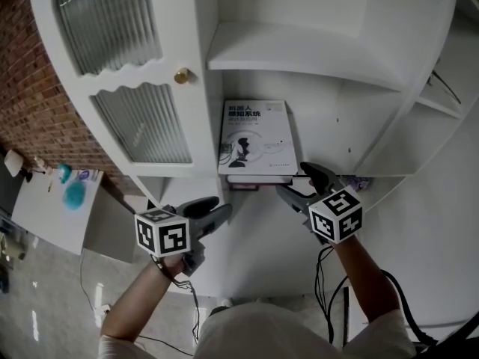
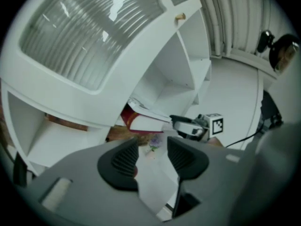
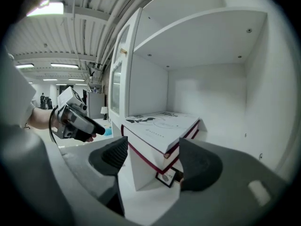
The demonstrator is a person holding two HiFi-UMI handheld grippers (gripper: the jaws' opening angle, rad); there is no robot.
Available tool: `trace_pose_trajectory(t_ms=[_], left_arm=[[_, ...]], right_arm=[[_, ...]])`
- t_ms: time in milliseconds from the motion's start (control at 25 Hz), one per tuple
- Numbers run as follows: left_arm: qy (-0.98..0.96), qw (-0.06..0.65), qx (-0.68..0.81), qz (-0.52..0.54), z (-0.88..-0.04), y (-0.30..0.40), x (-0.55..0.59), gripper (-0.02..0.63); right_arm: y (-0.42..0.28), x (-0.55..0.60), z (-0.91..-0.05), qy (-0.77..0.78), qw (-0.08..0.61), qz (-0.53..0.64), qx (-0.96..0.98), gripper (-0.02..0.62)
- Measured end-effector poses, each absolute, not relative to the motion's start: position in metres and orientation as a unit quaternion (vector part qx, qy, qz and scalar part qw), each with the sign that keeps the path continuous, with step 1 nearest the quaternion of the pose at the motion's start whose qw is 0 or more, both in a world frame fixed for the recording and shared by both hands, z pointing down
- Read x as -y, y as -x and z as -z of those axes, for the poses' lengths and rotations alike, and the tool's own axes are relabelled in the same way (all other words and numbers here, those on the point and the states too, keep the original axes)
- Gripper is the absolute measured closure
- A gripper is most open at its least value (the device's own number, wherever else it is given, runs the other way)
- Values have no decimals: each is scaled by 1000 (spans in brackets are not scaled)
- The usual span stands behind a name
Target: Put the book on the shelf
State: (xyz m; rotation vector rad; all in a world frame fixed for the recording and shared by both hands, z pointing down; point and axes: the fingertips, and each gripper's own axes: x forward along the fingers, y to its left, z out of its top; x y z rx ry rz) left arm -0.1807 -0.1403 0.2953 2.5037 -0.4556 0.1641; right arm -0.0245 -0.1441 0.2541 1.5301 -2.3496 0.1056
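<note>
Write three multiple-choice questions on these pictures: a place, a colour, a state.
1. Where is the white-covered book?
A) flat on the white shelf board
B) on the floor
C) in a drawer
2. What colour is the small round door knob?
A) black
B) gold
C) blue
3. How are the fingers of the right gripper?
A) shut on the book
B) shut, empty
C) apart, holding nothing
Answers: A, it lies in the open compartment; B, it shines gold; C, a gap shows, with the book beyond it.

Left gripper jaws apart, nothing between. Beyond them, book lies in white shelf. Right gripper just beside it.
</note>
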Motion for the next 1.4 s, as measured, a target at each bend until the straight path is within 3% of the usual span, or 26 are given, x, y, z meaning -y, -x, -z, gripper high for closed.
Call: trace_pose_trajectory(t_ms=[120, 400, 600, 720, 960, 1400], left_arm=[[-938, 255, 224, -63, -297, 188, 142, 432], [-935, 220, 271, -63, -324, 183, 108, 496], [-925, 206, 312, -67, -364, 184, 65, 564], [-918, 217, 322, -82, -395, 183, 36, 597], [-908, 232, 333, -101, -433, 184, -6, 597], [-923, 201, 319, -82, -421, 212, -42, 597]], right_arm=[[17, 117, -255, -539, 141, -57, 828, 286], [14, 42, -291, -521, 57, -120, 843, 520], [16, -9, -331, -517, 18, -135, 845, 592], [17, -34, -352, -506, 15, -142, 851, 594], [18, -61, -389, -494, 17, -158, 855, 594], [48, -95, -388, -516, 3, -158, 842, 594]])
